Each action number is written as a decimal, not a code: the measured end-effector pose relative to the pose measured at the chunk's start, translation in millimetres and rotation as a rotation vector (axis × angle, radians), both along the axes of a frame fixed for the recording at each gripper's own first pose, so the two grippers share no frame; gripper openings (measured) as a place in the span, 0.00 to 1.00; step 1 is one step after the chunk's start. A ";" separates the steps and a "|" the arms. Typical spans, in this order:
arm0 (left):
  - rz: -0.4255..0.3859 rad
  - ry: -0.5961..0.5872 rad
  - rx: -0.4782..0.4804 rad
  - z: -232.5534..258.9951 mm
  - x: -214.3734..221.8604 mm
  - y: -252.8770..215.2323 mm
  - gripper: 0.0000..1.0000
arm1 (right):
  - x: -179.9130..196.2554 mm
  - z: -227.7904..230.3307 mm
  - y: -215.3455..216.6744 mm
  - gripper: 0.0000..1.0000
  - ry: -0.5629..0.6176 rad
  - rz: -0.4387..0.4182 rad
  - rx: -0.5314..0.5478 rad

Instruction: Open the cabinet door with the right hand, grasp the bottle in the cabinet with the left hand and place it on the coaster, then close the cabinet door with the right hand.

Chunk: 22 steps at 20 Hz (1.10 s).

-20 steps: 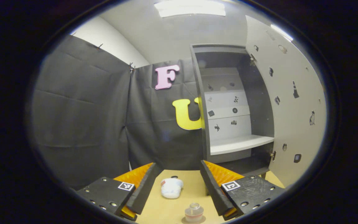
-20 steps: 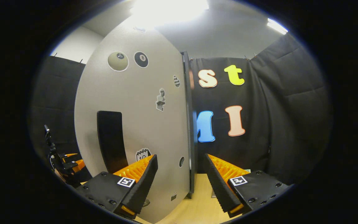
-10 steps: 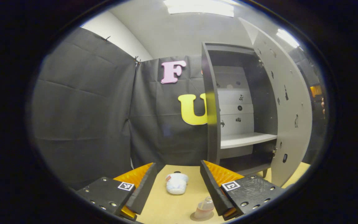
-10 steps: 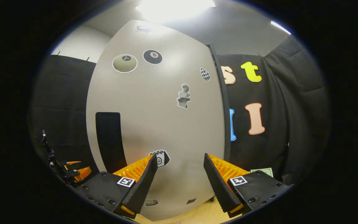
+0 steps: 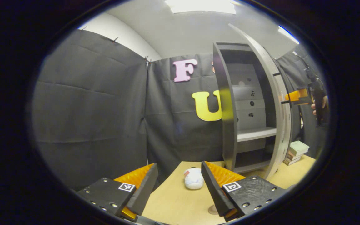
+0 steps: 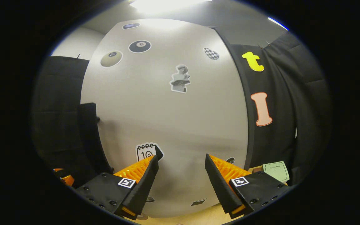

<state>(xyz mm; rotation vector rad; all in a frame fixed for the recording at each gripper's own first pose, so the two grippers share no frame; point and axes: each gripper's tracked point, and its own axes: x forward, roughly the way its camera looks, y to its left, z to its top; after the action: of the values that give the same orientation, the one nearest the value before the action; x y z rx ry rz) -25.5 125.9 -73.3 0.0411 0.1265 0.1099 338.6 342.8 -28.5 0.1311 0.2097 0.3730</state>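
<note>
The grey cabinet stands on the table, its shelves bare. Its door is nearly edge-on in the left gripper view, swung most of the way shut. In the right gripper view the sticker-covered door is right in front, with its black handle at the left. My right gripper is open, tips close against the door face; from the left gripper view, the right gripper meets the door's outer side. My left gripper is open and holds nothing. A sliver of the coaster peeks out beside its finger; the bottle is hidden.
A white fluffy object lies on the wooden table ahead of the left gripper. A stack of books sits to the right of the cabinet, and a green booklet lies at the door's right.
The door has swung from wide open to nearly shut, with the right gripper following its face. The left gripper has shifted, and the bottle on the coaster has slipped behind its finger.
</note>
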 end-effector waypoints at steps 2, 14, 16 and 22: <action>0.025 0.011 0.000 -2.2 -7.3 7.5 0.86 | 17.0 -4.1 5.4 0.95 -0.035 -0.021 -0.040; 0.059 0.030 -0.002 -8.5 -13.3 14.3 0.84 | 49.3 -6.6 35.2 0.95 -0.118 -0.014 -0.112; 0.044 0.023 -0.001 -3.5 -8.8 8.3 0.86 | 41.9 -0.6 35.0 0.96 -0.138 -0.007 -0.120; -0.029 0.000 -0.017 9.7 22.4 -25.8 0.85 | -2.6 18.7 0.8 0.97 -0.179 0.002 -0.104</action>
<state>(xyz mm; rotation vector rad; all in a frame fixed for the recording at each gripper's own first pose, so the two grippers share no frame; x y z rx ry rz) -3.1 100.1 -63.6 0.0261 0.1269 0.0802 336.0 343.7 -9.8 -0.0052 0.0517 0.3729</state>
